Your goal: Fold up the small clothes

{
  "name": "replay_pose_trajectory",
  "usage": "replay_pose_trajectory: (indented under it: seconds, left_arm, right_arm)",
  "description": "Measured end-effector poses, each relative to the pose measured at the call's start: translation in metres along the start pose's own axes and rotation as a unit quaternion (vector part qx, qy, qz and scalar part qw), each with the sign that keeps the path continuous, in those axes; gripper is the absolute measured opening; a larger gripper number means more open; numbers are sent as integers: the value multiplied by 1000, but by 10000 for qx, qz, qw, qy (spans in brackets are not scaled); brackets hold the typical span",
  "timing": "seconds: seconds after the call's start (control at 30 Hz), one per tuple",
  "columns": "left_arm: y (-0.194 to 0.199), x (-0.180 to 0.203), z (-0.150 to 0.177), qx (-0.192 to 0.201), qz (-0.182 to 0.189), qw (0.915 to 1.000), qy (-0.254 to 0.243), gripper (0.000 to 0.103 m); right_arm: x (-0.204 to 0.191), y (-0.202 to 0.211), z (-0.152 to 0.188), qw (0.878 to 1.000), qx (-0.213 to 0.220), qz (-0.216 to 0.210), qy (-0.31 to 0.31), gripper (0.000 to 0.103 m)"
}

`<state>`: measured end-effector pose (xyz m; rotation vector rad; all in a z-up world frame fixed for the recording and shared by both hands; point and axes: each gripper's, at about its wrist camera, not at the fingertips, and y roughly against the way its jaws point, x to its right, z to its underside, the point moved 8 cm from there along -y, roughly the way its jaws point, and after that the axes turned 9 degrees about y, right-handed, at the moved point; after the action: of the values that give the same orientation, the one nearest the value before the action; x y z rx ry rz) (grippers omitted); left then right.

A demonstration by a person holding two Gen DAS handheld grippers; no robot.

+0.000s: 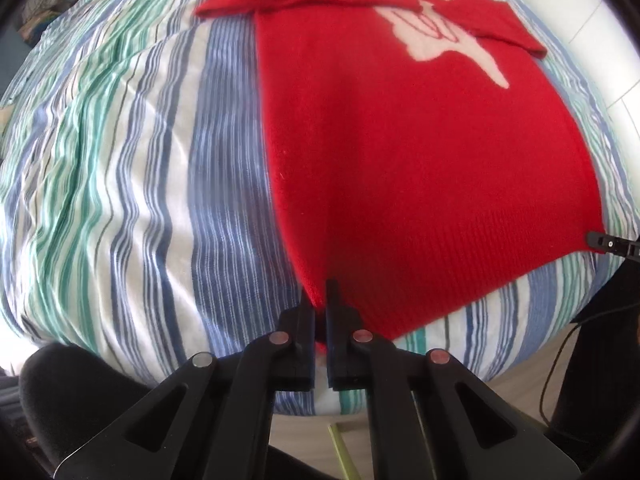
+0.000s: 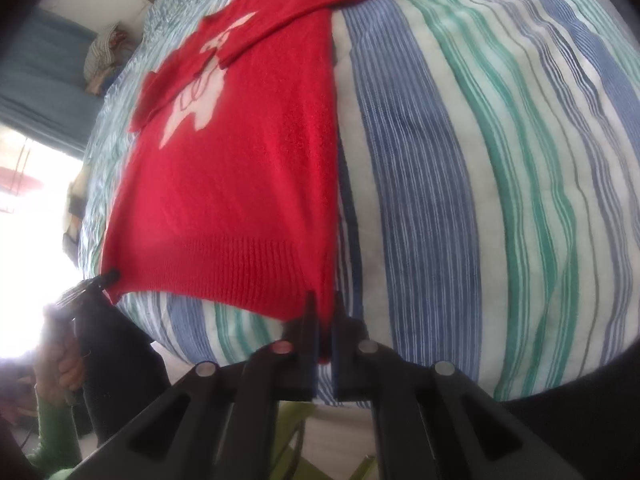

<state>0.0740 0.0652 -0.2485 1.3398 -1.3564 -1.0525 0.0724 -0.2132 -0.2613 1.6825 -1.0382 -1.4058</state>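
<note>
Clamping the red sweater's hem corners, both tools grip over the striped bedspread.

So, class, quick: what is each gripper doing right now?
Left gripper: shut on the red sweater hem corner.
Right gripper: shut on its other hem corner.

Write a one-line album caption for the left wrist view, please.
Left gripper clamps one hem corner of a red knitted sweater on a striped bedspread; the right gripper grips the other.

The red sweater is fuzzy matt knit (ribbed at the hem) on smooth striped cotton bedding.
</note>
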Motion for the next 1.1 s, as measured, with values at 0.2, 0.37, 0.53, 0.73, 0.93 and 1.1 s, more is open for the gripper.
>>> replay_pose_trajectory:
  seconds: [0.2,0.37,0.53,0.73,0.93,1.1]
  left_arm:
    - [-12,7,-1,273,-359,9988,-185,2]
    - [-12,7,-1,422,-444,9981,-78,3]
    - [-11,9,5,543,-595,9967,-45,5]
    - [-3,7,5,505,-776,9957,-27,24]
    - [23,-12,11,399,-896,9948,280,84]
    - [67,-23,12,895,-1029,9899,389,86]
  right_arm:
    - [7,-31,-8,9998,11,155,-113,3]
    - [16,-27,-2,9992,258,-2,-300,2]
    - [11,-24,-1,9988,455,103,-178,6]
    - [-4,-24,-2,9981,547,274,-17,17]
    - [-13,-18,5,9987,349,321,168,45]
    - [7,23,15,9942,302,969,351,46]
